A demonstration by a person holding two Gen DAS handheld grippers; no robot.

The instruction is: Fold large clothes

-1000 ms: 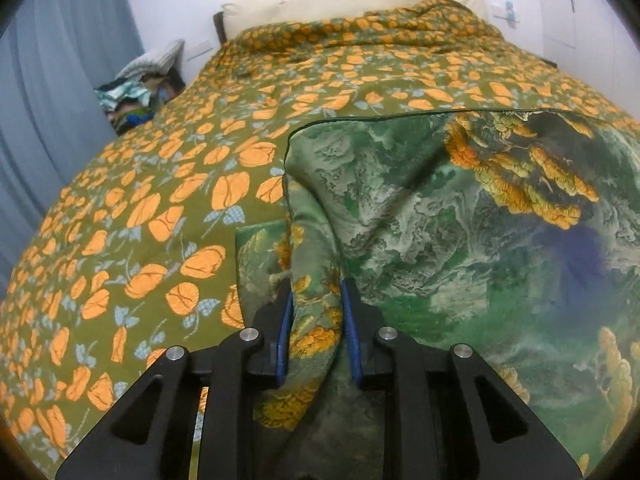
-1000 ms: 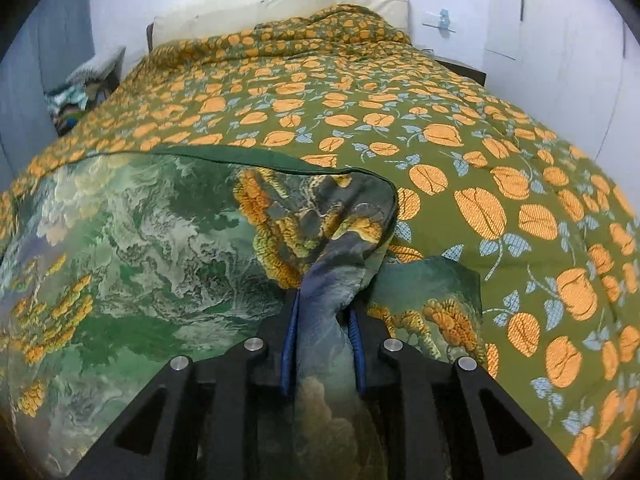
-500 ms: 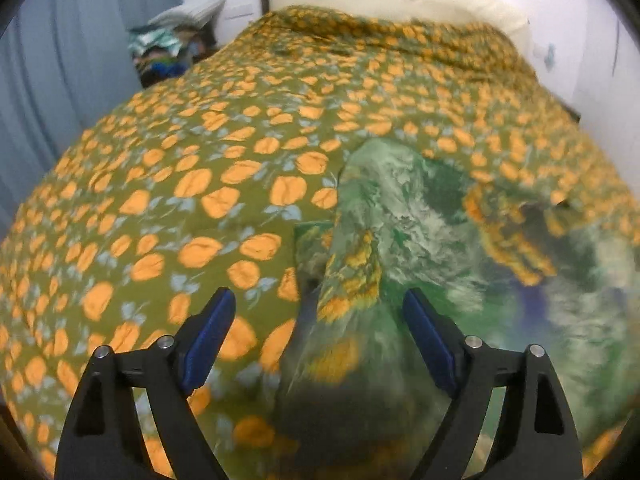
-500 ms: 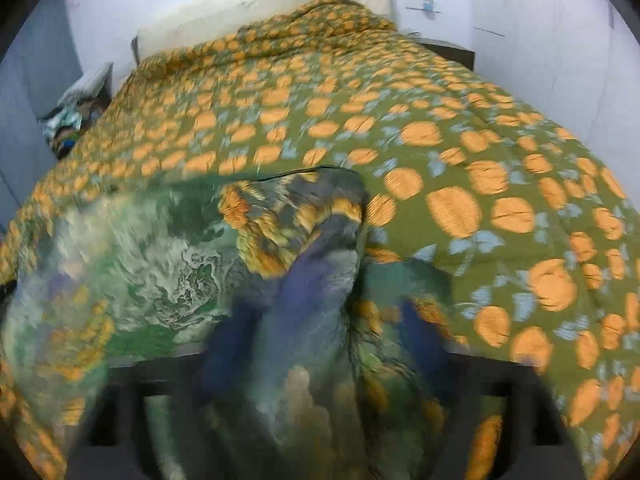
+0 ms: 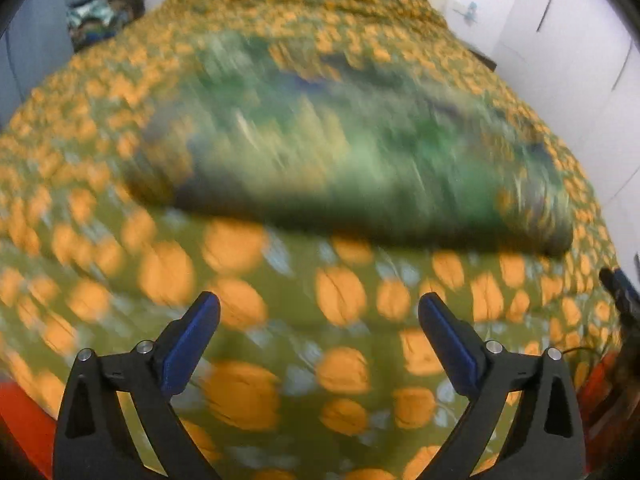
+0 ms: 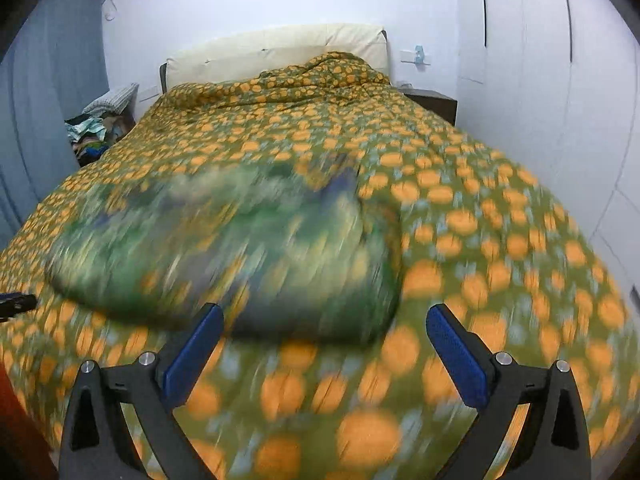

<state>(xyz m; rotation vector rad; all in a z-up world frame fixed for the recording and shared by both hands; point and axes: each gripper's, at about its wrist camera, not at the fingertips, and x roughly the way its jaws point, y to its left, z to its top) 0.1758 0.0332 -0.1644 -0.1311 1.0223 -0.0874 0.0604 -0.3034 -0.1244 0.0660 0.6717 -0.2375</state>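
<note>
Green garment point(image 5: 344, 160) with the yellowish landscape-type print is lying folded on the bed, sitting on top of the olive bedspread point(image 5: 340, 320) with the orange flowers. Both views are pretty smeared, so can't make out the folds or edges properly.

Left gripper point(image 5: 318, 312): jaws have just been opening and now stand spread wide, nothing between the blue pads point(image 5: 188, 344), only bedspread under them. The garment is ahead of the fingertips, clear of them, not touching.

Right gripper point(image 6: 324, 324): same deal, jaws just been opening, wide apart now, holding nothing. The garment's near edge sits just ahead of its left blue pad point(image 6: 192, 356) and off to the left; can't tell whether it reaches in between the pads.

Way past the garment there's a cream headboard point(image 6: 280, 52), and ahead-left a pile of clothes point(image 6: 96, 132) beside the bed.
</note>
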